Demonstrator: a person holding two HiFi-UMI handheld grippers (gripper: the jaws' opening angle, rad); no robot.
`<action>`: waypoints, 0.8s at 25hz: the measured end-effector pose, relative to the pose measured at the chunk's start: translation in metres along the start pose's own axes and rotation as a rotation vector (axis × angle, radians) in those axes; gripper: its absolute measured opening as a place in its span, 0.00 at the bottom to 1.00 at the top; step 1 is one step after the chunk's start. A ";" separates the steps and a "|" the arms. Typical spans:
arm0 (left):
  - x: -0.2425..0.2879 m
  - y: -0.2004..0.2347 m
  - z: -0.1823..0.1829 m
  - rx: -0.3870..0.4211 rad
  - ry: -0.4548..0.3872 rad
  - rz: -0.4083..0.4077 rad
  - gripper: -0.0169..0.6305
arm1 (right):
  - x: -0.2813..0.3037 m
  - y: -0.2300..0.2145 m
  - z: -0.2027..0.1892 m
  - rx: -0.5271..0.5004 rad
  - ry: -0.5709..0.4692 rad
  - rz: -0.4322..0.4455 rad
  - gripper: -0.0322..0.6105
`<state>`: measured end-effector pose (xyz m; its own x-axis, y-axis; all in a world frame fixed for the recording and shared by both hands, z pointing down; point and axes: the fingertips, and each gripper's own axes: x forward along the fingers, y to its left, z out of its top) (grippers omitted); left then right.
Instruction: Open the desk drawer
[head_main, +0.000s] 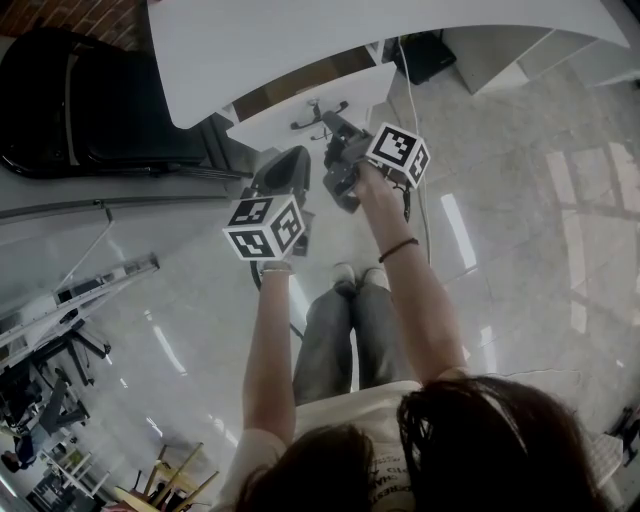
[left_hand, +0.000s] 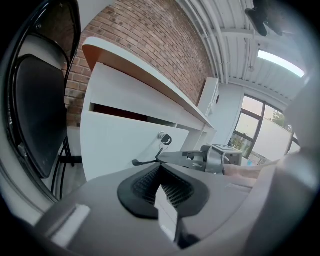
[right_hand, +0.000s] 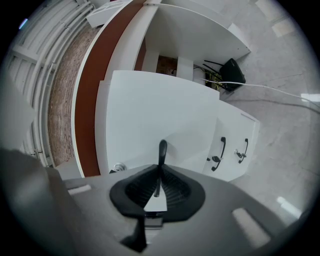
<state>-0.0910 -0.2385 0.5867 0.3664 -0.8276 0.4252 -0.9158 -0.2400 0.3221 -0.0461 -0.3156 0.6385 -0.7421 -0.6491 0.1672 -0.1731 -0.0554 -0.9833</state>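
Gripping black handle (right_hand: 162, 150) of partly open white drawer (right_hand: 150, 115): right tongs (right_hand: 160, 176).

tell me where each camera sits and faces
Head view: on the head, looking steeply down at the white desk drawer; arms, legs, left gripper, right gripper show.
Left gripper view: on that gripper, facing the drawer obliquely; its shut fingers show.
Right gripper view: on that gripper, facing the drawer; its fingers clamp the thin black handle.
All share that handle.
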 end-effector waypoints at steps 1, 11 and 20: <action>-0.001 -0.002 -0.001 0.000 0.002 -0.002 0.03 | -0.002 -0.001 -0.001 -0.001 0.000 -0.001 0.09; -0.012 -0.015 -0.013 0.001 0.023 -0.008 0.03 | -0.022 -0.002 -0.007 0.005 -0.003 -0.010 0.09; -0.017 -0.023 -0.019 0.003 0.029 -0.013 0.03 | -0.033 -0.004 -0.013 0.006 -0.003 -0.002 0.09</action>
<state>-0.0729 -0.2095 0.5883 0.3829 -0.8093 0.4455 -0.9113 -0.2520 0.3256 -0.0291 -0.2844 0.6374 -0.7401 -0.6509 0.1689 -0.1704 -0.0615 -0.9835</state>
